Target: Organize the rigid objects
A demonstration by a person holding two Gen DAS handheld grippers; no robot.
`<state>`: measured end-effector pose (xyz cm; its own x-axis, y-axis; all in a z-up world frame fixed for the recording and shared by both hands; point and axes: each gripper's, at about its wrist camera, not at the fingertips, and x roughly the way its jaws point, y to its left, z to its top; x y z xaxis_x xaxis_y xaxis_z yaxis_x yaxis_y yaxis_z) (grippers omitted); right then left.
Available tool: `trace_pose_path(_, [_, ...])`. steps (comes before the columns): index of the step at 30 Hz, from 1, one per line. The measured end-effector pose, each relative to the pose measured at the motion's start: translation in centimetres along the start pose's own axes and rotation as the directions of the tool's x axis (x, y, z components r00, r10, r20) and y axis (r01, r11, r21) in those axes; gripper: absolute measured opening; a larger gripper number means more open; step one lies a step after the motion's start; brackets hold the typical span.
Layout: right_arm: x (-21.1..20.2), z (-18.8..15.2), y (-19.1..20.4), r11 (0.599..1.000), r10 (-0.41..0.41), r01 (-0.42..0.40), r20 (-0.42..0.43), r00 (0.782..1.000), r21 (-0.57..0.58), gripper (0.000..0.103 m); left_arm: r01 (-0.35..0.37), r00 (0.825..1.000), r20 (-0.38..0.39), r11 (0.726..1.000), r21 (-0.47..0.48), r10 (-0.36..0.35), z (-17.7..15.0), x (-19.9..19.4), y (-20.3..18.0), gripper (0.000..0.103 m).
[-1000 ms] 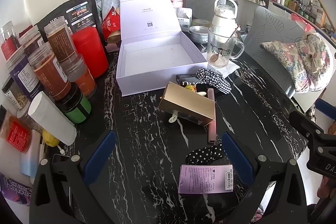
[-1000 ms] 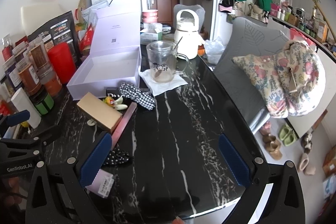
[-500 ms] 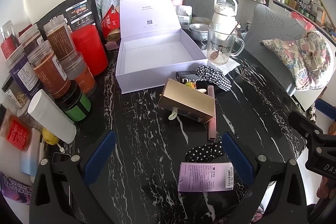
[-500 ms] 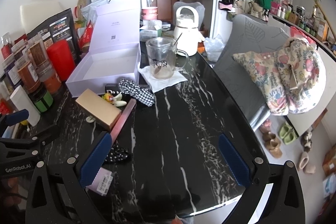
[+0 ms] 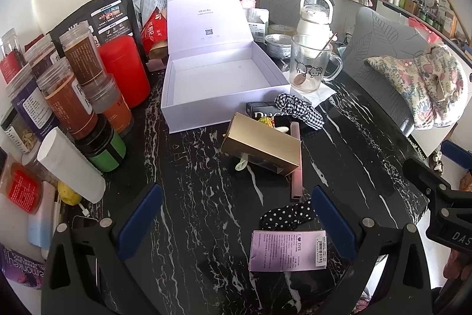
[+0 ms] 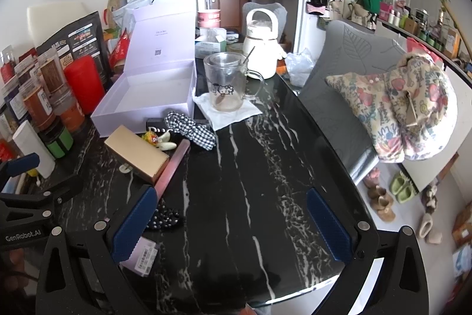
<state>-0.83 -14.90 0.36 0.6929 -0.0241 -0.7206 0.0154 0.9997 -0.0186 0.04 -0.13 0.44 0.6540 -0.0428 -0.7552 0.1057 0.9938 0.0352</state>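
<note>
The left gripper (image 5: 236, 217) and the right gripper (image 6: 233, 217) both hung with jaws spread wide, holding nothing, above the black marble table (image 5: 191, 197). Just past the left gripper at one o'clock lay a lilac card (image 5: 287, 250) and a polka-dot scrunchie (image 5: 287, 215). Farther on sat the gold box (image 5: 261, 148) beside a pink bar (image 5: 296, 164), and beyond it, at twelve o'clock, the open white gift box (image 5: 218, 84).
</note>
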Motion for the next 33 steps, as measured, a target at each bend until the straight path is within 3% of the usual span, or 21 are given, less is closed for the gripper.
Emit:
trace_pose_path(18, [0.1,0.0,0.1,1.000,-0.002,0.002,-0.004,1.000,-0.004,0.103,0.009,1.000,0.002,1.000,-0.001,-0.009,0.0,-0.1,-0.2,0.103])
trace_pose_path(33, [-0.4,-2.7,-0.5,0.999,0.032,-0.031,-0.016,0.999,0.010,0.103,0.065,0.997,-0.033,0.998,0.005,-0.065,-3.1,-0.1,-1.3,0.103])
